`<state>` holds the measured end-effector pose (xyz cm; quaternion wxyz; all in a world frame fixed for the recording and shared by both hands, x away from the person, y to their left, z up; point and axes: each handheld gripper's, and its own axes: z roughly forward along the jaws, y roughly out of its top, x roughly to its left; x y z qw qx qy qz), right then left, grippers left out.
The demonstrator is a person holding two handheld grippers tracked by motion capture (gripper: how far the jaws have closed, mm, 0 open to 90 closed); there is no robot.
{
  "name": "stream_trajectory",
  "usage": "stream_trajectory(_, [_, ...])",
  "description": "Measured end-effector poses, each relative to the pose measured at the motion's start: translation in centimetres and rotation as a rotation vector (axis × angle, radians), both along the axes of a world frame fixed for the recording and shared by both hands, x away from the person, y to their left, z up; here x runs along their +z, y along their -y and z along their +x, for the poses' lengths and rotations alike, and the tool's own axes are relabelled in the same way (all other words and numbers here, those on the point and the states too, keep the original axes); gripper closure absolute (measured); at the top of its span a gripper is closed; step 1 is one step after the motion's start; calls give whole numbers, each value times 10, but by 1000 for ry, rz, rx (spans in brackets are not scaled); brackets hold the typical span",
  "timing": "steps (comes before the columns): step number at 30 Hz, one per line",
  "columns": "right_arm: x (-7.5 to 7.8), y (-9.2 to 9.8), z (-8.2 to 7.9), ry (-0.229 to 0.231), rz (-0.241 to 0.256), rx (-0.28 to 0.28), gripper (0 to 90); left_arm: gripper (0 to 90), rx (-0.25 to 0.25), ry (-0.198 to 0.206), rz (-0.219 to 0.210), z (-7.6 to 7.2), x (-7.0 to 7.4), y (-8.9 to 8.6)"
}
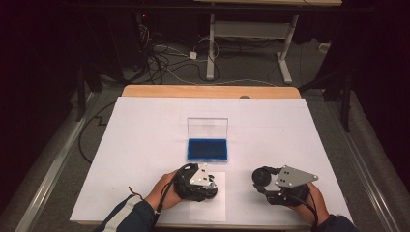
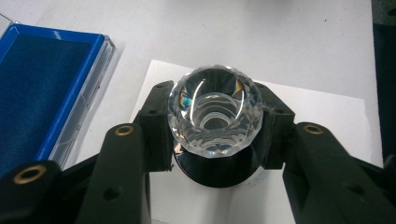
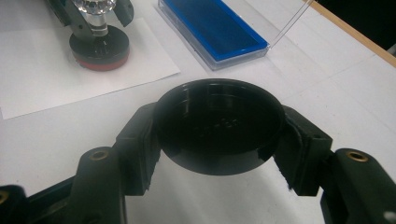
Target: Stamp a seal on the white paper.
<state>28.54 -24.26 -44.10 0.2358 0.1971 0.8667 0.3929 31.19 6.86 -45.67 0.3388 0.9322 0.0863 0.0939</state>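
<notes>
Left tongs [image 2: 215, 140]: jaws clamped on the faceted crystal knob [image 2: 215, 114] of a stamp, one pad on each side of it. The knob tops a clear neck on a black round base [image 3: 99, 46] with a red band at the bottom edge. In the right gripper view the base sits flat on a white paper sheet [image 3: 42, 79], stamp upright. In the high view the left tongs [image 1: 205, 186] sit over that sheet [image 1: 208, 208] at the near edge of the worktop [image 1: 145, 125], with the hand [image 1: 162, 191] behind them.

Right tongs [image 3: 219, 154]: jaws closed on a black round cap [image 3: 219, 123], gripped at its rim on both sides, open hollow side facing the camera. Cap looks held just above the worktop; can't tell if it touches. In the high view the right tongs [image 1: 270, 181] are near the left ones but apart, with bare white surface between them.

Surroundings: open case with blue pad [image 1: 208, 149] just beyond the paper sheet, centre of the worktop, clear lid [image 1: 208, 128] standing upright at its far side. From the left gripper view the blue pad [image 2: 37, 88] lies close beside the stamp, not touching. Nothing lies between stamp and case, or between cap and stamp. Floor beyond the worktop has cables [image 1: 164, 58] and a desk frame [image 1: 249, 36].
</notes>
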Motion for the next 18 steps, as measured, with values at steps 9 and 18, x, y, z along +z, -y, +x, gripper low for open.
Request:
stream_trajectory(9, [0,0,0,0,0,-2,386,544,-4,-11,-4,2,0,0])
stream_trajectory(18, [0,0,0,1,-1,-1,386,544,-3,-17,-11,2,-1,-1])
